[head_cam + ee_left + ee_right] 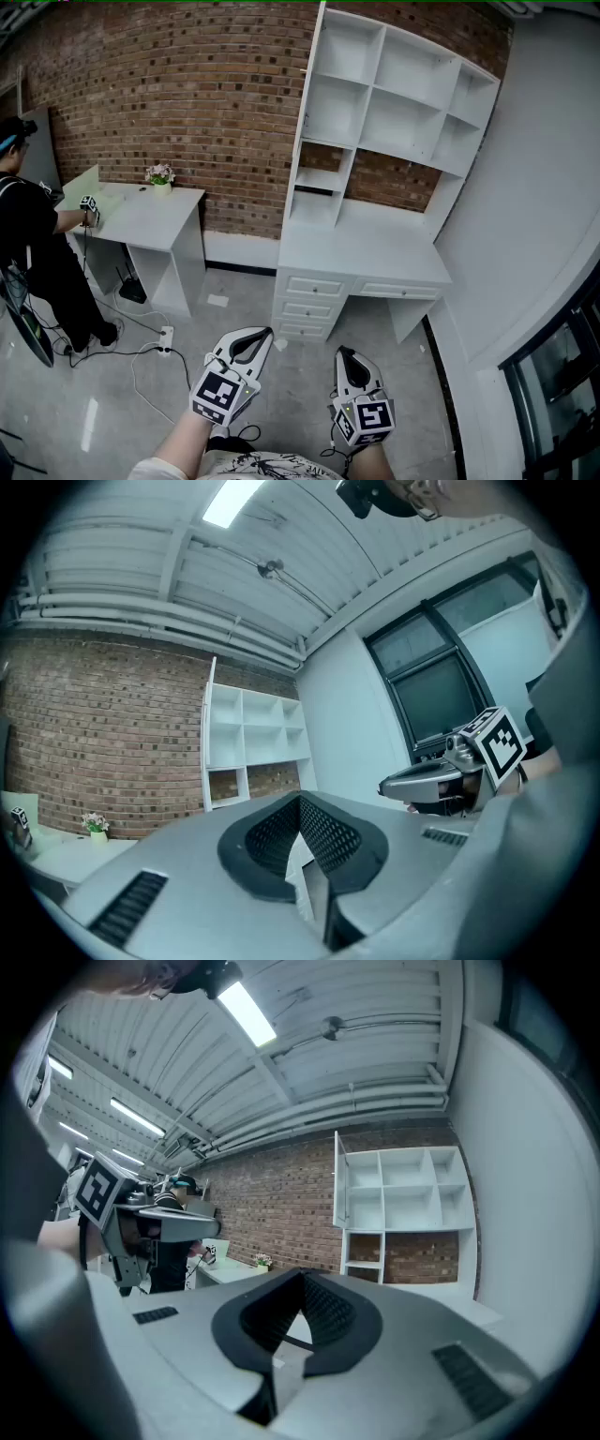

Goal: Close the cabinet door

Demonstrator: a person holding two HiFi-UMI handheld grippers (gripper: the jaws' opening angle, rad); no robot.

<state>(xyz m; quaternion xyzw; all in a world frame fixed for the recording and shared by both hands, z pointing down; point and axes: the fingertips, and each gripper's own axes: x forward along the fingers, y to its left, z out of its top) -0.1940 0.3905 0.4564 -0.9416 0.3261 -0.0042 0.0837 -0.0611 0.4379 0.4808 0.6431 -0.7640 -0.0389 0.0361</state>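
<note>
Door, one, open, left tool shut, right tool shut

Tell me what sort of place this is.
Probably a studio dressed as a home office: a white shelving-and-desk unit against a brick wall, a power strip on the concrete floor, another person at a second desk.

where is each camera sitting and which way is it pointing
Head view: on the person's head, looking steeply down toward the shelf unit and brick wall; the left hand-held gripper, right hand-held gripper and a forearm show.
Left gripper view: on the left hand-held gripper, facing along its shut jaws at the shelf unit; the right one shows at right.
Right gripper view: mirrored, along its shut jaws; the left one shows at left.
Shared: shelf unit, brick wall.
</note>
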